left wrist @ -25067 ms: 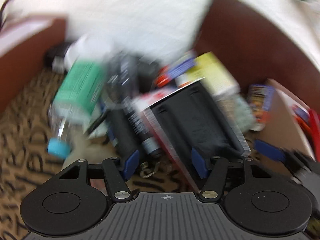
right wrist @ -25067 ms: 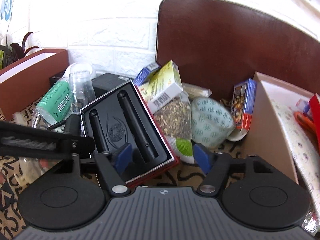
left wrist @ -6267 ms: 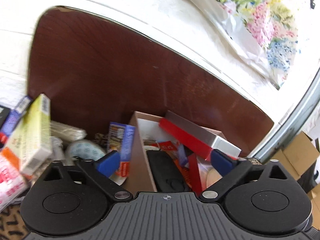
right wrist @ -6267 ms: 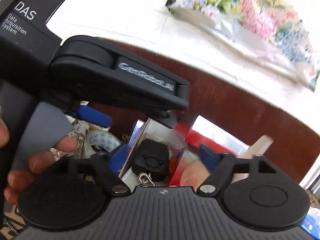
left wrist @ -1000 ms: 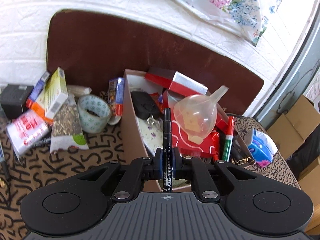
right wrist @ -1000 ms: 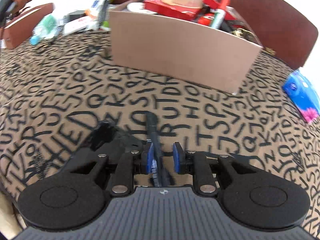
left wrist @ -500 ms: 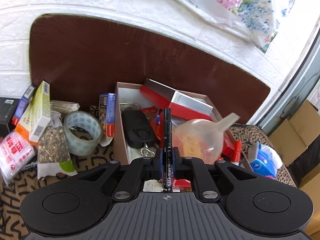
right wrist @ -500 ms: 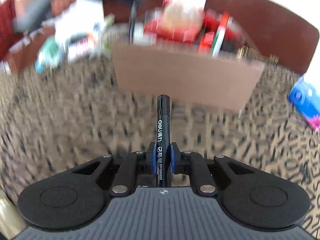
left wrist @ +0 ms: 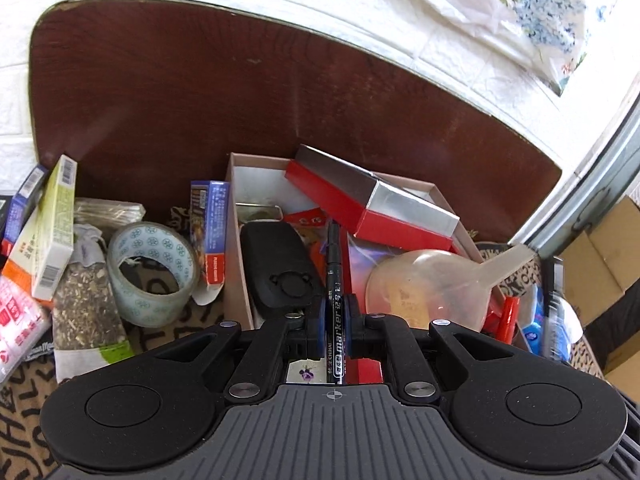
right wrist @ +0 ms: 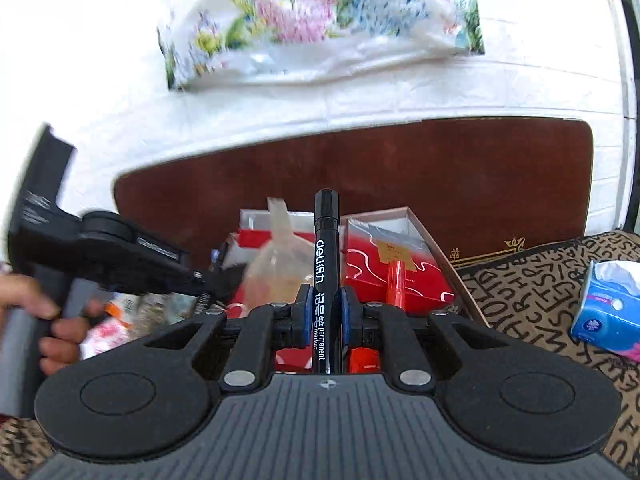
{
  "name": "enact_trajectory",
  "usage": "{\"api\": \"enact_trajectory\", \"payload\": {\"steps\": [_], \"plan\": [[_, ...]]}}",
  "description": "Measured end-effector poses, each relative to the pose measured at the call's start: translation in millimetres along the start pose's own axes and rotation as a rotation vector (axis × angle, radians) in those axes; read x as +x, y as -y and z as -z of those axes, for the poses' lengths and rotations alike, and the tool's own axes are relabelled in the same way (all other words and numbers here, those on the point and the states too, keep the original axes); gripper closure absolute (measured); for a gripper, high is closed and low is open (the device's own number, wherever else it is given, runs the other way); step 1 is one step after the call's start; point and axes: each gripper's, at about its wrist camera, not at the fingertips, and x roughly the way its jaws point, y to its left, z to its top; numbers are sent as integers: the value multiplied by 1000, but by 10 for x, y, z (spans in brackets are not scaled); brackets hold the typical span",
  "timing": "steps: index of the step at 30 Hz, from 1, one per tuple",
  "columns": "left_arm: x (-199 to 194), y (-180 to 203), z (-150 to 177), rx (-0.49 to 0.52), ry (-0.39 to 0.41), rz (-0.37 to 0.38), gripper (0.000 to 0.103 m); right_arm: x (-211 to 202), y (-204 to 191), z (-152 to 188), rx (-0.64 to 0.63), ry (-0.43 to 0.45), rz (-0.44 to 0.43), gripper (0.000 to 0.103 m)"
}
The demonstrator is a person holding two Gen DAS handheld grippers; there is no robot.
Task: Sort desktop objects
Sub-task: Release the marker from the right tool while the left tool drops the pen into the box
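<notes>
Left wrist view: the left gripper is clamped on a black marker, which runs straight ahead from between the blue pads, its capped end out in front. Directly ahead of and below the tool lies the cardboard box, already crowded: a black case just left of the marker, a red and silver box tilted ahead and to the right, a clear plastic funnel to the right. Outside the box, off to the tool's left, sit a tape roll, a blue carton against the box wall, and a bag of dried herbs. The step in hand looks like dropping this marker into the box.

Right wrist view: the right gripper is likewise closed on a second black marker marked "deli", pointing forward and upward. Ahead and below is the same box's far side, with the red lid, a red marker just right of the tool, and the funnel to its left. The left gripper's body crosses in from the left, blurred. A tissue pack lies well to the right on the lettered cloth.

Next, each tool probably needs to lower its marker toward a free gap among the contents, then part its pads, taking turns so the two do not collide.
</notes>
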Motion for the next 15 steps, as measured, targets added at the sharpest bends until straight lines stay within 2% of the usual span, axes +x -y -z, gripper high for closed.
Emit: {"api": "enact_trajectory", "payload": {"steps": [5,7,10,14,15], "plan": [[84,-33,60,14,-26,3,99,323,24,123,-21,-67,23,87],[83,-28,88,32,-19,3,99,346,34,187,-29,-76,21,87],[72,-13,105,46,-14,0,91,354,-20,186,-67,-76,32,87],[71,0,114,54,-12,-6,90,365,-33,175,-72,-79,29,87],[69,-1,108,49,-12,-4,79,379,-29,172,-69,-81,27,87]]}}
